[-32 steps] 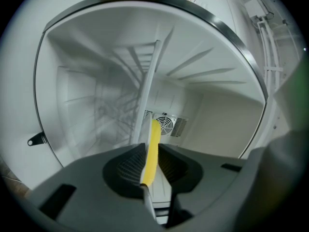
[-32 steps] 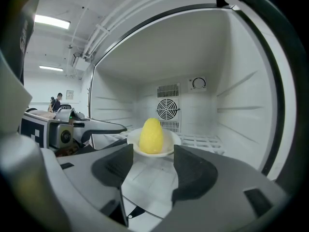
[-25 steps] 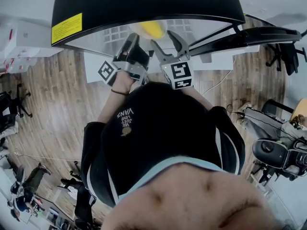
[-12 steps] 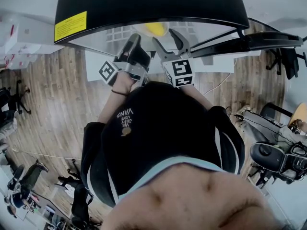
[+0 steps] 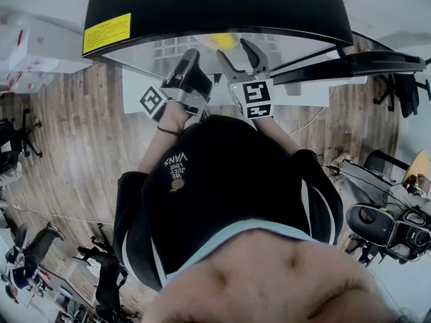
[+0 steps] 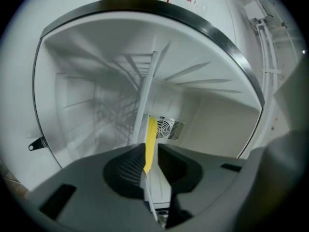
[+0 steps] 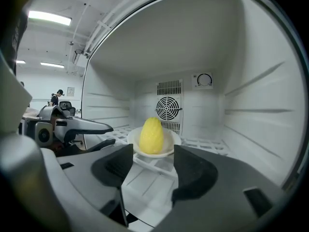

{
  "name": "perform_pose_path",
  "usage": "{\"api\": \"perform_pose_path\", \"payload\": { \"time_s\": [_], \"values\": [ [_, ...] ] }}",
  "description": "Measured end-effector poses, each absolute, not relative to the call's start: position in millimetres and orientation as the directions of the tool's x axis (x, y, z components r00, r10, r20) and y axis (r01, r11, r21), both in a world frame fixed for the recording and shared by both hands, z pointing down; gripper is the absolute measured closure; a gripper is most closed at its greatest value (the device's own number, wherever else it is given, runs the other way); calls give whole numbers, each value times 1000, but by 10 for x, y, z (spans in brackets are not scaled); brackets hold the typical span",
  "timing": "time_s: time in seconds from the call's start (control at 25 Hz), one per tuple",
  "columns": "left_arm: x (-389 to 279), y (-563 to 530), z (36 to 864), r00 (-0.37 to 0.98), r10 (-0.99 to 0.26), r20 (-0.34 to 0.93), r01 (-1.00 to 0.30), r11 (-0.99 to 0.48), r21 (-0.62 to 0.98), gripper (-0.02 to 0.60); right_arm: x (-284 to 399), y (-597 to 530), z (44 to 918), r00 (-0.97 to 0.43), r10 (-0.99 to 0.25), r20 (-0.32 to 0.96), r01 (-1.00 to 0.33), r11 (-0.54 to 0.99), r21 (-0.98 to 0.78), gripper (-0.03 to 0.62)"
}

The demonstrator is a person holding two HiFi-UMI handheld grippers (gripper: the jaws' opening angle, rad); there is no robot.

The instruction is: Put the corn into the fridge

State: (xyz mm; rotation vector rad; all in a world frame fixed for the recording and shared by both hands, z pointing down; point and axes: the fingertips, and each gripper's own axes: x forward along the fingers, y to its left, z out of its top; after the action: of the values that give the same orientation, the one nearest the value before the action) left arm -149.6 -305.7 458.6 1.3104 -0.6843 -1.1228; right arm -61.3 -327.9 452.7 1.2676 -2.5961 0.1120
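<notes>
The corn (image 7: 151,135) is inside the fridge (image 7: 251,95), sitting on a white plate (image 7: 170,151) on the wire shelf (image 7: 207,144), directly in front of the fan (image 7: 168,108) on the back wall. So by my reading, the step in hand is letting go and getting out cleanly. Your left gripper (image 6: 152,170) is rolled on its side, and its jaws are closed down to a thin slot. The plate's rim fills that slot edge-on, with a sliver of yellow showing past it toward the fan. Your right gripper (image 7: 153,161) holds nothing: its jaws are wide apart, on your side of the plate, and frame the corn with the fan behind it. Check that the plate lies flat on the shelf before you release; from the left gripper view I can't tell whether the rim is lifted. Open the left jaws fully before you move, so neither pad catches the rim. Then draw that gripper straight back, away from the fan, without twisting. The corn looks free to roll (I can't tell whether it stands on end or lies pointing at you), so any tug on the plate could tip it off. Keep the right jaws where they are or ease them back first, so the two grippers don't crowd each other at the fridge mouth.
</notes>
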Motion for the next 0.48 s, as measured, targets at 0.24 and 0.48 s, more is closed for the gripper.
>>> {"api": "perform_pose_path", "payload": {
  "time_s": [0.24, 0.48],
  "values": [
    [-1499, -3053, 4575, 355, -915, -192, 244, -107, 964, 522, -607, -3341, 4509, -588, -766, 261, -785, 618, 45, 341],
    [-1517, -3045, 4597, 351, -917, -190, 251, -104, 962, 522, -620, -3370, 4519, -584, -770, 258, -787, 615, 51, 341]
  ]
}}
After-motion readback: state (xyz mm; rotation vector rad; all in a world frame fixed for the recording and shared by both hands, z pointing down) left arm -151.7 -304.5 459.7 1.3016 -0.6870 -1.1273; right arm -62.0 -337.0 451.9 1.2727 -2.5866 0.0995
